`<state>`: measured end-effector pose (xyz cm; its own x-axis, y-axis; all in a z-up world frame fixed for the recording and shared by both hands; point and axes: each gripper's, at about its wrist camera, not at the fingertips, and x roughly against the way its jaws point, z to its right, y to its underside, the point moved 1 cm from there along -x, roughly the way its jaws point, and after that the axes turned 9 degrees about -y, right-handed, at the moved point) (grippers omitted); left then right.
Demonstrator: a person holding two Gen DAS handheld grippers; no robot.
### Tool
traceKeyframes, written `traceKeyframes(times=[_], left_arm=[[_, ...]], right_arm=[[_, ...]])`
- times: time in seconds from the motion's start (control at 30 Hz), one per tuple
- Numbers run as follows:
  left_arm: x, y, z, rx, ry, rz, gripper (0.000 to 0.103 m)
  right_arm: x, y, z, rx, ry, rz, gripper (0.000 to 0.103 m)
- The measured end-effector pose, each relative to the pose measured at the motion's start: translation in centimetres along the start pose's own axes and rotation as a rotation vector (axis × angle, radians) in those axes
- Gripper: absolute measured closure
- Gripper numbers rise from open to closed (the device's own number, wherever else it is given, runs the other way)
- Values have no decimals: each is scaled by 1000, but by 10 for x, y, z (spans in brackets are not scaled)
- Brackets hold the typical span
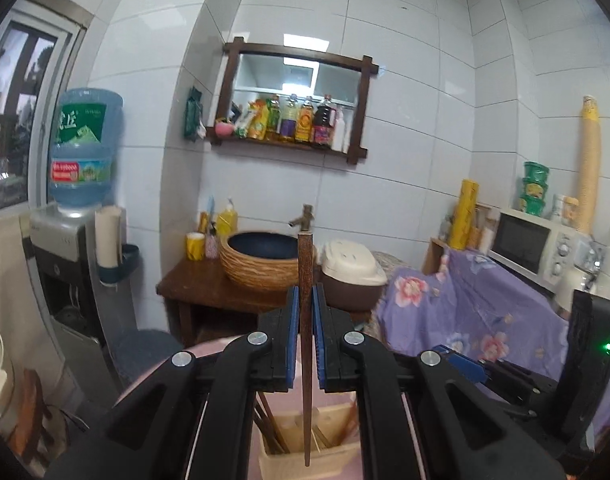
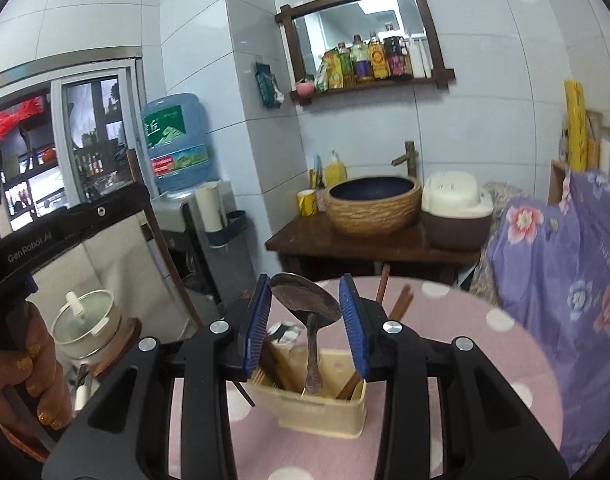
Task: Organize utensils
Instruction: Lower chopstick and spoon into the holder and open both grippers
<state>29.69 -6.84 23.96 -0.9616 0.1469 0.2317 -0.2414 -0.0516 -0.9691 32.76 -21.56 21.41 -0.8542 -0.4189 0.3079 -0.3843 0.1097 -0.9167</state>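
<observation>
My left gripper (image 1: 305,308) is shut on a dark wooden chopstick (image 1: 306,360). It holds the chopstick upright, tip down, over the cream utensil holder (image 1: 301,462). The holder (image 2: 325,412) stands on the pink dotted table (image 2: 445,360). A metal spoon (image 2: 309,308) stands in the holder, bowl up, between the fingers of my right gripper (image 2: 305,312). The right jaws are open and do not touch the spoon. Several brown chopsticks (image 2: 279,368) lean in the holder's compartments. The right gripper shows at the lower right of the left wrist view (image 1: 465,364).
A wooden stand (image 2: 345,244) behind the table bears a woven basin (image 2: 373,204) and a rice cooker (image 2: 453,212). A purple floral cloth (image 2: 565,260) hangs on the right. A water dispenser (image 2: 185,168) stands on the left, with a white pot (image 2: 89,324) below it.
</observation>
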Motion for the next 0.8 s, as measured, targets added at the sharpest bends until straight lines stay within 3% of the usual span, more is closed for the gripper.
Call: traceKeyframes(times=[0.13, 0.2, 0.3, 0.57, 0.8], left_arm=[[-27, 22, 2, -2, -28, -21, 95], [-35, 38, 2, -22, -64, -21, 101], [-47, 58, -1, -5, -61, -55, 101], [-53, 56, -15, 20, -46, -71, 101], [-46, 75, -31, 40, -29, -107, 101]], right_arm=[[-28, 21, 9, -4, 26, -39, 67], [-41, 38, 13, 0, 39, -66, 67], [-56, 62, 17, 8, 56, -102, 67], [-69, 83, 22, 8, 58, -139, 67], [-80, 109, 22, 32, 62, -179, 67]])
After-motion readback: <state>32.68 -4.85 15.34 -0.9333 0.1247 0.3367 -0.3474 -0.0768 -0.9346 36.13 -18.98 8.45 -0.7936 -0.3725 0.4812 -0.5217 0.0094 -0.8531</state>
